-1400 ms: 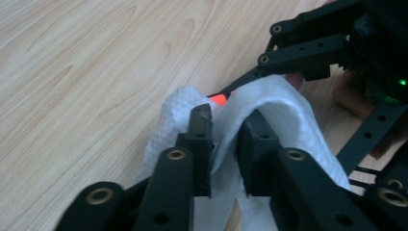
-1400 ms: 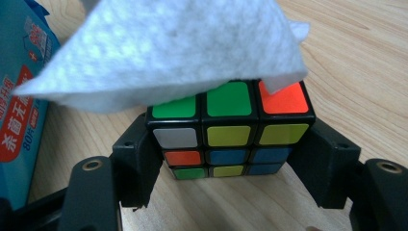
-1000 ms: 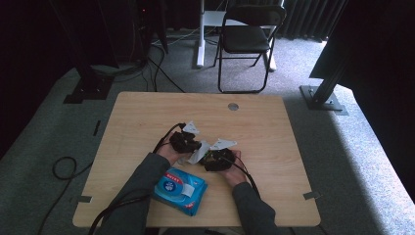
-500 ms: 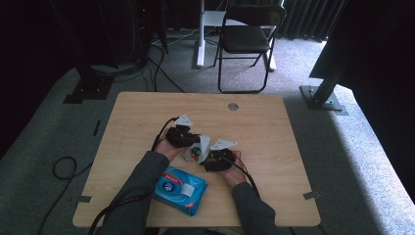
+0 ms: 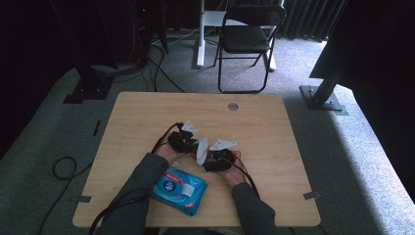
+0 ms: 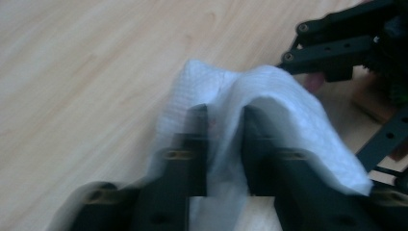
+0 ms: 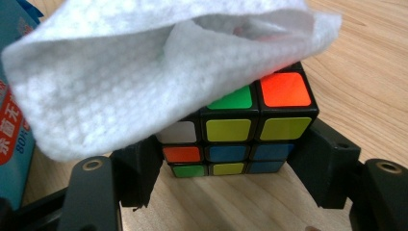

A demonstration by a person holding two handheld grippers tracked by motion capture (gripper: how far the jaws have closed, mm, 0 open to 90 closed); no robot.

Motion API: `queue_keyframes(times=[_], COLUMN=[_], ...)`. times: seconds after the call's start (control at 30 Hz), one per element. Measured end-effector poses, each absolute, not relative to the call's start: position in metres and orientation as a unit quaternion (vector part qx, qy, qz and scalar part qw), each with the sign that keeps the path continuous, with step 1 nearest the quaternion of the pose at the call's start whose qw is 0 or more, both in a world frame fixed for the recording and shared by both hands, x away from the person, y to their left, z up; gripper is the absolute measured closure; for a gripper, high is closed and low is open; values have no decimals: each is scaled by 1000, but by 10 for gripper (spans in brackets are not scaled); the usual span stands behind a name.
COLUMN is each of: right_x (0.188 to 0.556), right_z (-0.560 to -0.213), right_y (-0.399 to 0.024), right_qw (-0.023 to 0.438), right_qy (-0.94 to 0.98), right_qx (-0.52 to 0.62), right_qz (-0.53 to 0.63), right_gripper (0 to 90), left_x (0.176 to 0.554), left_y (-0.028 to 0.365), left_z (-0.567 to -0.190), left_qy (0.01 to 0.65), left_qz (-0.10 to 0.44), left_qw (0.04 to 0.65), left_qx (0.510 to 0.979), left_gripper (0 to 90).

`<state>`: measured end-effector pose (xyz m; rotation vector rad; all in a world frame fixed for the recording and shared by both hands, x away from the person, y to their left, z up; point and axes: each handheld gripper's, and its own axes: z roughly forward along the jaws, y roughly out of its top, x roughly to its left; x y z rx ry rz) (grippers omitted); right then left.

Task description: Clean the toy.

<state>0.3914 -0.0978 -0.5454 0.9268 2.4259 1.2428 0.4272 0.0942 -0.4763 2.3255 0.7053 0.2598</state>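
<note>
My right gripper point(image 7: 231, 166) is shut on a colour-tiled puzzle cube point(image 7: 240, 130), one jaw on each side, just above the table. A white wet wipe point(image 7: 144, 72) is draped over the cube's top. My left gripper point(image 6: 225, 120) is shut on a fold of that wipe point(image 6: 269, 96), which wraps its jaws. In the high view the left gripper point(image 5: 188, 142) and right gripper point(image 5: 215, 159) meet mid-table with the wipe point(image 5: 201, 151) between them. The other gripper's black linkage point(image 6: 346, 53) shows at the upper right of the left gripper view.
A blue pack of wipes point(image 5: 178, 188) lies near the front edge of the wooden table point(image 5: 274, 122), between the person's forearms. A cable hole point(image 5: 233, 106) sits at the back. A folding chair point(image 5: 247, 39) stands beyond the table.
My left gripper has shifted slightly back and forth with the wipe over the cube. The right hand has kept still with the cube.
</note>
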Motion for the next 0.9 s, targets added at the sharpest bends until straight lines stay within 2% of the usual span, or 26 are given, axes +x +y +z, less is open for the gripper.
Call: queue_keyframes(times=[0.27,0.57,0.9], right_x=[391,391,391], right_z=[-546,-546,-546], right_y=[-97,-96,-96], right_qw=[137,137,137], right_qy=[838,839,840], right_qx=[316,315,313], right_qz=[424,422,421], right_gripper=[325,325,326], left_x=[426,424,421], left_y=[87,81,76], left_z=[-476,-478,-480], left_qy=[255,225,195], left_qz=[117,76,54], left_qw=[334,358,368], left_qx=[900,903,907], left_gripper=[864,866,865])
